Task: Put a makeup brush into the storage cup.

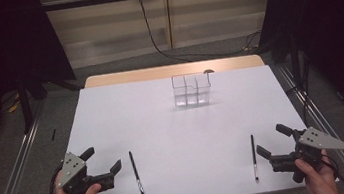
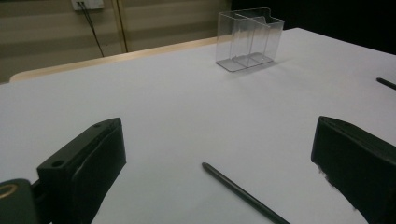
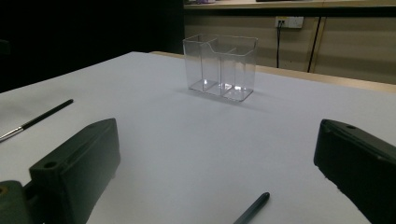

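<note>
Two brushes: thin black paintbrushes; left brush (image 1: 135, 173) near the table's (image 1: 176, 142) front-left corner, right brush (image 1: 254, 157) near its front-right.
Handling: probably light, stiff, prone to roll; grip mid-handle.
One holder: clear plastic divided box (image 1: 192, 90), toward the far edge.
Tongs: left gripper (image 1: 102, 162) and right gripper (image 1: 272, 140) both spread apart, empty.

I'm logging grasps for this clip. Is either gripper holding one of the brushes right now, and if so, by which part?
Nothing is held. The left gripper and right gripper are both open, and each brush lies untouched on the table.
</note>
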`<control>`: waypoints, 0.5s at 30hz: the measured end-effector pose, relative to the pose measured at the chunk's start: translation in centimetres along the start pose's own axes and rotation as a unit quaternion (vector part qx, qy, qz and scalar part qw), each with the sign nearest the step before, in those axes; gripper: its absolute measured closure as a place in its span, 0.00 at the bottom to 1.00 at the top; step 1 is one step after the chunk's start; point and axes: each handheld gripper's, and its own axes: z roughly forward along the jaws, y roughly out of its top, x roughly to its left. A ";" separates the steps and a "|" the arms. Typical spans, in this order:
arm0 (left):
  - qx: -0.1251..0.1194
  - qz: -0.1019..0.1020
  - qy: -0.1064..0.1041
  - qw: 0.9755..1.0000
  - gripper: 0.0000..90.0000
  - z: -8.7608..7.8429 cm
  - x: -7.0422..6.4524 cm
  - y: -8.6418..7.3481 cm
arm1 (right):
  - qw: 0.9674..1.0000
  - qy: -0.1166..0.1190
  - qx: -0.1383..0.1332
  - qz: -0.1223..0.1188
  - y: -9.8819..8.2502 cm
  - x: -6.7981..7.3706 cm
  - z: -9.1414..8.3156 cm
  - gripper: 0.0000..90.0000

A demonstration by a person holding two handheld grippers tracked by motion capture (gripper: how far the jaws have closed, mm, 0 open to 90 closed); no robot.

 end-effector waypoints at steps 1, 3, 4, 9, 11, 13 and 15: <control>0.004 0.003 0.000 1.000 0.03 0.0 0.1 0.2 | 1.000 0.001 0.001 0.002 0.0 0.0 0.0 0.00; 0.011 0.012 -0.003 1.000 0.03 0.3 0.1 0.6 | 1.000 0.004 0.004 0.000 0.0 0.0 0.1 0.00; 0.012 0.011 -0.007 1.000 0.03 0.4 0.1 0.7 | 1.000 0.004 0.004 0.001 0.0 0.1 0.2 0.00; 0.036 0.010 -0.014 0.999 0.03 1.3 -0.1 1.3 | 1.000 0.005 0.006 -0.001 0.0 0.1 0.3 0.00; 0.047 0.012 -0.013 0.999 0.03 1.6 -0.1 1.6 | 1.000 0.006 0.006 0.000 0.1 0.1 0.4 0.00; 0.057 0.009 -0.015 0.998 0.03 2.0 -0.3 1.8 | 1.000 0.006 0.006 0.001 0.1 0.1 0.4 0.00; 0.072 0.013 -0.015 0.997 0.03 2.3 -0.3 2.0 | 1.000 0.007 0.006 -0.001 0.1 0.0 0.5 0.00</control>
